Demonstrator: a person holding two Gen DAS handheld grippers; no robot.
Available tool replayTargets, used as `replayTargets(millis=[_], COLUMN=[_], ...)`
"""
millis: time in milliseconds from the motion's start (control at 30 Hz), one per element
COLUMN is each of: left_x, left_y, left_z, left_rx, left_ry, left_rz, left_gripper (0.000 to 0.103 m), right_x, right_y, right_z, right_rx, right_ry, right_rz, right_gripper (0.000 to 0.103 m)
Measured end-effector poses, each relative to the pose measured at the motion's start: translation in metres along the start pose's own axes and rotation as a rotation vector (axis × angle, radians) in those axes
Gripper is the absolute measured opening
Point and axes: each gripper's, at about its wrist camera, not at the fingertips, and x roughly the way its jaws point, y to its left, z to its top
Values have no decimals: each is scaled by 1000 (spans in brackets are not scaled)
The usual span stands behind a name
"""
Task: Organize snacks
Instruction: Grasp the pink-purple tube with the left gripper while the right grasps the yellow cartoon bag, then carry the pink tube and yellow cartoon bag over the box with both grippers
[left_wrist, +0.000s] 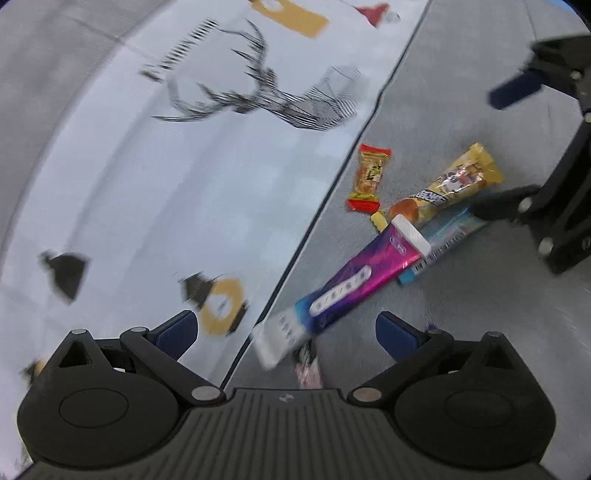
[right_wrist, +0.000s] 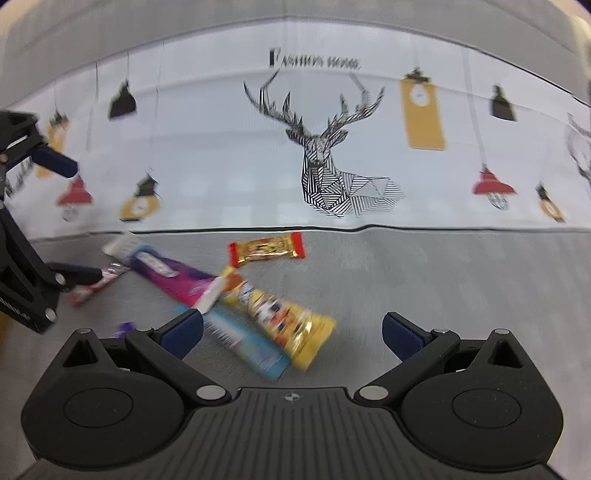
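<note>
Both grippers' fingers (left_wrist: 177, 332) spread wide, empty, above the snack pile (right_wrist: 255, 306) lying between them on grey cloth (right_wrist: 424, 280).

Snack pile (right_wrist: 236, 295) crowds the frame's lower left; bare grey surface (right_wrist: 443, 273) at right lies open.

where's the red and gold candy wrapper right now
The red and gold candy wrapper lies alone on the grey surface near the deer-print cloth, just beyond the yellow snack pack in the right wrist view.
</note>
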Motion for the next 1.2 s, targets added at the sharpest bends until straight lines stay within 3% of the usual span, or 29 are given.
replayTargets(millis=[200,300,333,367,400,433,467,633,867,1000,1100,1200], left_x=[48,59,58,57,57,56,55,34,-29,-78,-111,-150], left_y=[-7,-3,2,9,16,22,25,45,70,76,71,61], left_z=[16,19,20,21,23,24,24,13,-16,-36,-53,-76], left_rx=[110,95,69,19,-36,-87,-108,-213,-397,-504,-608,-662], left_ry=[32,36,33,48,62,62,61,33,-14,-31,17,8], left_rz=[-28,-55,-85,-151,-185,-164,-155,-147,-128,-106,-65,-53], left_gripper=[103,99,77,57,31,17,9,7,7,7,7,7], right_x=[49,64,64,61,57,55,52,37,-22,-66,-104,-140], right_y=[10,10,7,7,8,9,7,2,-5,5,18,34], right_z=[12,12,11,11,10,9,8,-2,-10,-14,-22,-33], right_rx=[-153,-168,-153,-154,-164,-168,-154,-116,22,98,174,264], right_ry=[50,73,58,30,13,0,-1,-13,-117,-173,-214,-251], right_rz=[47,74,99,104,92,77,74,7,-48,-45,-19,8], right_gripper=[102,99,96,80,51,37,25,25,25,25,25,25])
